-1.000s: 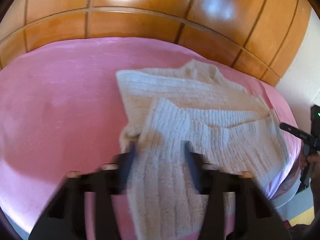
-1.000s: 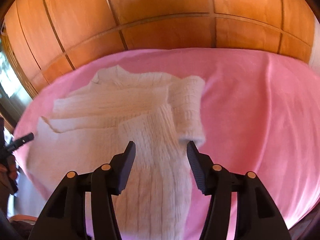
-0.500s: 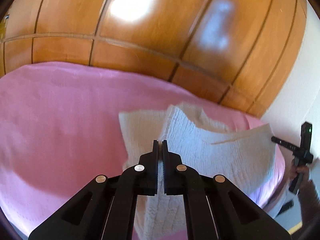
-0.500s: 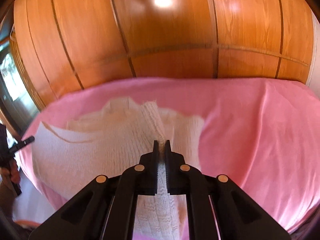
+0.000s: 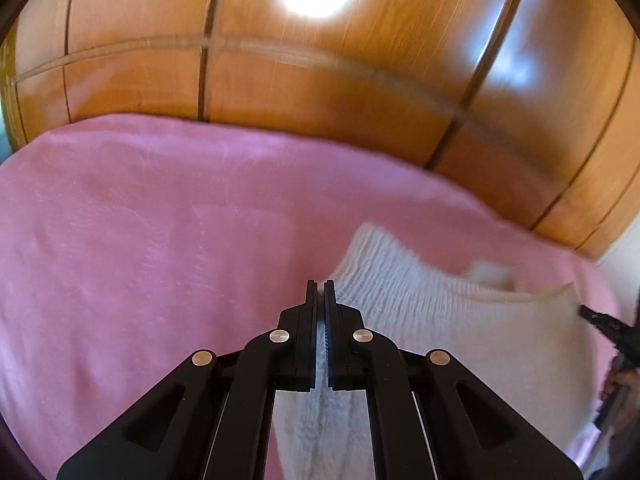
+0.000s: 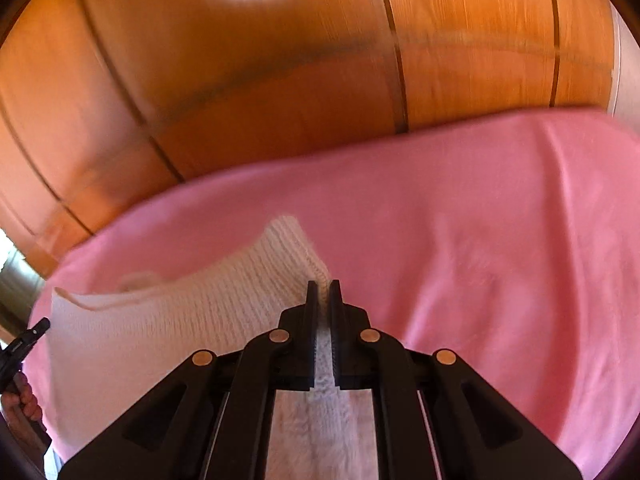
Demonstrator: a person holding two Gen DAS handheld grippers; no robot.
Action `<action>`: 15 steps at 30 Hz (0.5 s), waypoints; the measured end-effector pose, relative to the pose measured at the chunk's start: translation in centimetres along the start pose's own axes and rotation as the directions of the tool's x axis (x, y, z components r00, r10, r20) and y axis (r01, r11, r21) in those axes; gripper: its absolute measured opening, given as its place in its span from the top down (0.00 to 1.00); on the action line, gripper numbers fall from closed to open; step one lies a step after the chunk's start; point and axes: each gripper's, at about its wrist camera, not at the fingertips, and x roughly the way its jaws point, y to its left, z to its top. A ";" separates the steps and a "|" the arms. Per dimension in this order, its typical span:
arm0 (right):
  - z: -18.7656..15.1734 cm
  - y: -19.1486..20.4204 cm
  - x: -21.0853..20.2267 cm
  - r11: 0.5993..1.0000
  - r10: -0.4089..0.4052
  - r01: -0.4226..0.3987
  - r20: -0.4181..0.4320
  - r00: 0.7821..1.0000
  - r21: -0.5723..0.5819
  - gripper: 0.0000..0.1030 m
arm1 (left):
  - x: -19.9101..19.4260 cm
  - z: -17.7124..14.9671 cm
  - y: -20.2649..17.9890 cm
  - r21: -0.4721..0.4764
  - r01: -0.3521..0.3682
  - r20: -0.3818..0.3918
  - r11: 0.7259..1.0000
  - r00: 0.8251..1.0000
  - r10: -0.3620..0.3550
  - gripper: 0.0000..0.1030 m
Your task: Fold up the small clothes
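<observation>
Currently, left gripper [image 5: 319, 286] and right gripper [image 6: 324, 286] are each clamped on the white knit sweater's [image 5: 460, 328] near edge, holding it raised above the pink bed [image 5: 140, 240], evidently to carry the fold toward the far side.

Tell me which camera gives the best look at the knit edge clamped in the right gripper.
The right wrist view: the right gripper has its jaws shut on the white knit sweater, ribbed edge poking out between them. The left wrist view shows only that gripper's dark tip at the sweater's far corner.
</observation>
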 end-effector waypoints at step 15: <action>-7.1 5.2 -6.0 0.968 0.183 -0.172 0.046 0.982 -0.183 0.34 | -5.7 -7.1 -4.0 0.139 -0.014 0.079 0.990 0.997 0.003 0.84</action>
